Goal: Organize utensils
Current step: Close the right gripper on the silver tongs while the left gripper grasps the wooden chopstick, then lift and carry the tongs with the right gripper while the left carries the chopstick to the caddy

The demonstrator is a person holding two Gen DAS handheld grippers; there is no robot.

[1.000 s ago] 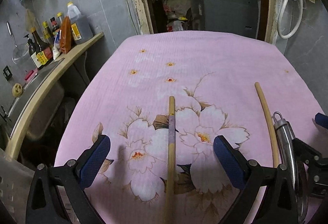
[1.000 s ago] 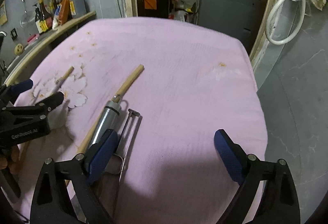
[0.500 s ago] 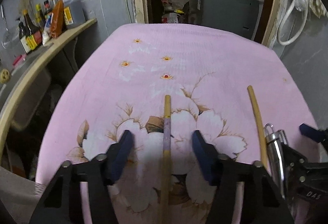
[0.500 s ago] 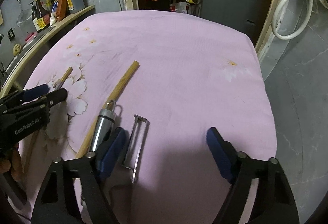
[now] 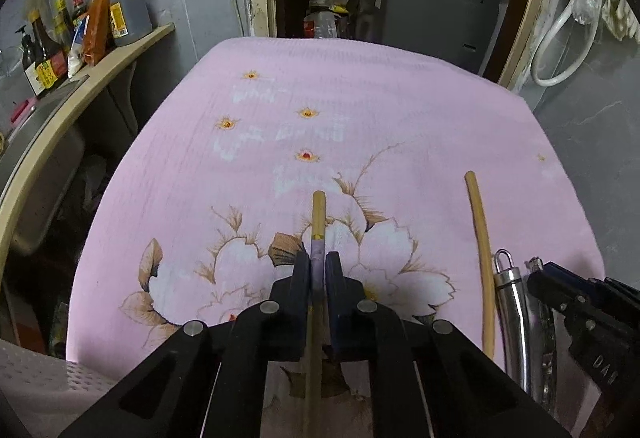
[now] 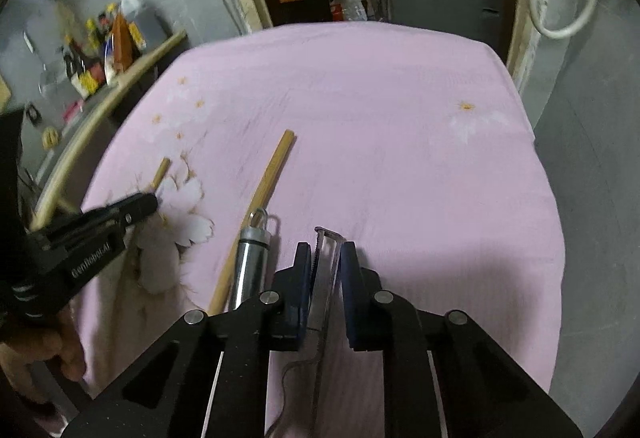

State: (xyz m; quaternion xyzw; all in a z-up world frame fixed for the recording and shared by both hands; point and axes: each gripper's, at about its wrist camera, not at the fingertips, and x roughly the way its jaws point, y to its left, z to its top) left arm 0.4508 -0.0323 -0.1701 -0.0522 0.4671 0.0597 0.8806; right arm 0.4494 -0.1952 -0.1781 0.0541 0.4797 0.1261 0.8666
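Both grippers grip utensils on the pink cloth [image 5: 400, 97].
Left gripper [image 5: 318, 274] pinches a wooden stick [image 5: 319, 213]; right gripper [image 6: 325, 270] clamps a metal peeler [image 6: 326, 258].

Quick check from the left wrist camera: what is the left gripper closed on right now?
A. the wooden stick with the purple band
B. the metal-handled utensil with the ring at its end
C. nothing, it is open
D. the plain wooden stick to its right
A: the left gripper has both pads pressed against the wooden stick with the purple band, while the plain wooden stick and the metal-handled utensil lie apart to its right.
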